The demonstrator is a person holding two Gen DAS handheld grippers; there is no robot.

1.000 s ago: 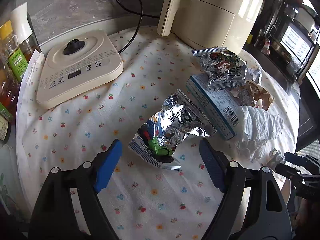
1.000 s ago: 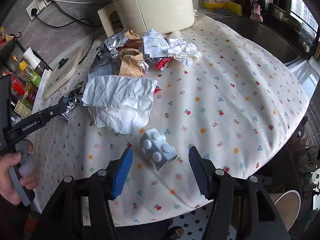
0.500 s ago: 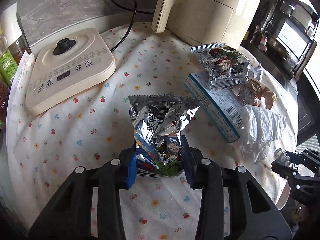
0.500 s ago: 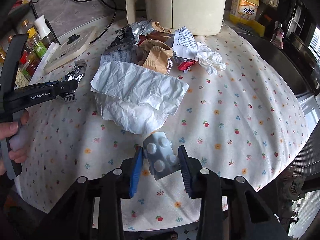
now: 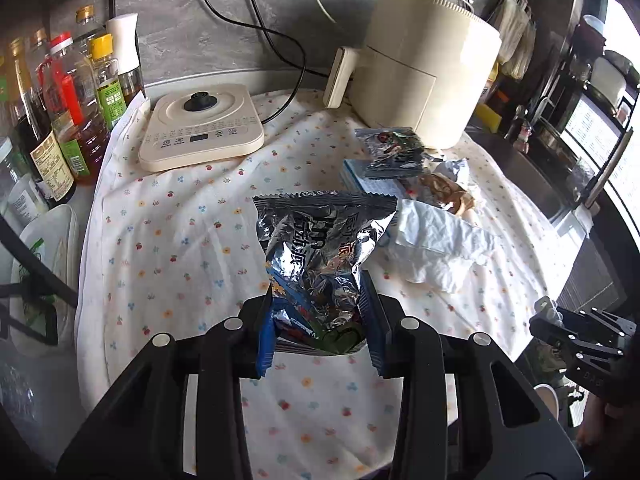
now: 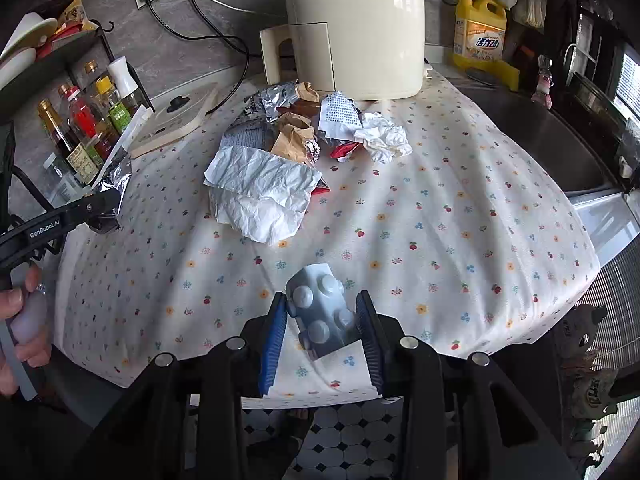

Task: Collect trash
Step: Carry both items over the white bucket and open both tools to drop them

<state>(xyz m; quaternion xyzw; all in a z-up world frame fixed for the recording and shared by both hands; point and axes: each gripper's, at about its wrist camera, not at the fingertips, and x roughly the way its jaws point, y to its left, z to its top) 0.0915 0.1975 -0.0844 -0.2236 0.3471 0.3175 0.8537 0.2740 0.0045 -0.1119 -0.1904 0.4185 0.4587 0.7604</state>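
My left gripper [image 5: 318, 330] is shut on a crinkled silver snack bag [image 5: 320, 256] and holds it upright above the flowered tablecloth [image 5: 180, 240]. The bag also shows in the right wrist view [image 6: 116, 180]. My right gripper [image 6: 322, 330] is shut on a pale grey blister pack [image 6: 320, 308], lifted over the table's front edge. A pile of trash lies mid-table: white crumpled paper [image 6: 260, 192], brown paper [image 6: 294, 136], a foil bag [image 6: 272, 100], white tissue [image 6: 382, 138] and a printed box [image 5: 376, 180].
A cream air fryer [image 6: 352, 24] stands at the back. A flat cream appliance base [image 5: 202, 130] lies back left. Several sauce bottles [image 5: 64, 108] line the left edge. A yellow detergent jug [image 6: 480, 36] and a sink [image 6: 540, 136] are to the right.
Both grippers closed from open, the left on the snack bag and the right on the blister pack. Both then lifted their items off the cloth and drew back from the table.
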